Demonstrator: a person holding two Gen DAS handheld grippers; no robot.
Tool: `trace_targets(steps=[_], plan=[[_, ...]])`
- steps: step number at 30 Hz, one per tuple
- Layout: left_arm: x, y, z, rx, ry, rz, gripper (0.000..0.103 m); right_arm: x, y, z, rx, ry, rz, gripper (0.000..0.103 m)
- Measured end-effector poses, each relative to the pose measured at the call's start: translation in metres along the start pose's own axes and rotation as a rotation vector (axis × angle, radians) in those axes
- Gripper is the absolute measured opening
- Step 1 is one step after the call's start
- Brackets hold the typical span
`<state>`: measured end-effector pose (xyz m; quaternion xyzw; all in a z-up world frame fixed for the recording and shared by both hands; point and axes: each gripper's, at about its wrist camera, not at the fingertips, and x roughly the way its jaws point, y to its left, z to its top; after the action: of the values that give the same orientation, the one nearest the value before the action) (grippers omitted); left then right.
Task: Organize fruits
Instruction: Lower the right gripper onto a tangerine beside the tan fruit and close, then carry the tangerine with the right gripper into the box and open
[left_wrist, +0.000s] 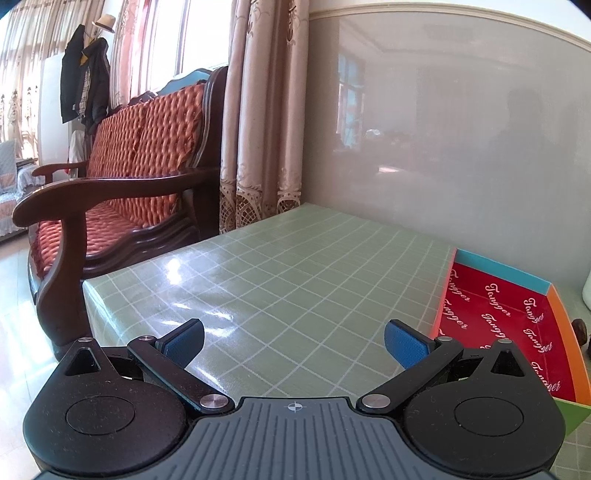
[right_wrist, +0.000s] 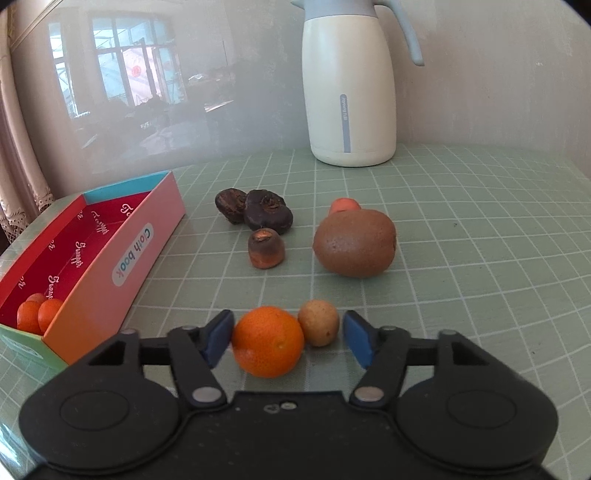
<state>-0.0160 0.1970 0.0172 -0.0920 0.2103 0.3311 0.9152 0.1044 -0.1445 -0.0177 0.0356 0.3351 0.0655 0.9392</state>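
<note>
The table (right_wrist: 461, 258), covered in a green checked cloth, runs back to a pale glossy wall. In the left wrist view its left edge drops off beside a wooden sofa (left_wrist: 122, 177) with orange cushions, and a wide stretch of bare cloth lies between that edge and the box (left_wrist: 502, 317).

The box (right_wrist: 122, 254) is the landmark: a long open cardboard tray with a red printed lining, a pink outer wall marked "Cloth book" and a blue far end. Well behind and to the right of the box a white thermos jug (right_wrist: 351, 85) stands upright against the wall. Right of the box, apart from it, lies a brown kiwi (right_wrist: 354, 243), with a small orange fruit (right_wrist: 343, 205) just behind it, partly hidden. Between kiwi and box sit three dark shrivelled fruits (right_wrist: 258, 218), two touching, one just in front. Inside the box, at its near end, lie small oranges (right_wrist: 37, 314) bunched together.

Right of the box's near corner, the right gripper (right_wrist: 286, 338) has its jaws spread fairly wide around an orange mandarin (right_wrist: 267, 341) and a small tan fruit (right_wrist: 318, 323), which touch each other. The left blue pad (right_wrist: 218, 336) is at the mandarin's side, seemingly touching; the right pad stands clear of the tan fruit.

The left gripper (left_wrist: 293, 341) hovers over bare cloth left of the box, jaws wide apart, holding nothing.
</note>
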Motion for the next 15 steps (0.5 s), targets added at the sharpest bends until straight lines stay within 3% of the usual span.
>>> trace_targets(steps=[3,5,7,15], plan=[[0.0,-0.002,0.0,0.003,0.001,-0.005,0.103,-0.006,0.003,-0.001,-0.05,-0.033,-0.029,0.082],[0.0,-0.004,0.0,0.004,0.003,-0.01,0.103,-0.011,0.004,-0.002,-0.074,-0.059,-0.028,0.075],[0.0,-0.006,0.0,0.006,0.004,-0.015,0.103,-0.017,0.005,-0.002,-0.08,-0.078,0.013,0.045],[-0.001,-0.008,-0.001,0.015,0.004,-0.016,0.103,-0.018,0.015,-0.006,-0.123,-0.064,0.061,0.038]])
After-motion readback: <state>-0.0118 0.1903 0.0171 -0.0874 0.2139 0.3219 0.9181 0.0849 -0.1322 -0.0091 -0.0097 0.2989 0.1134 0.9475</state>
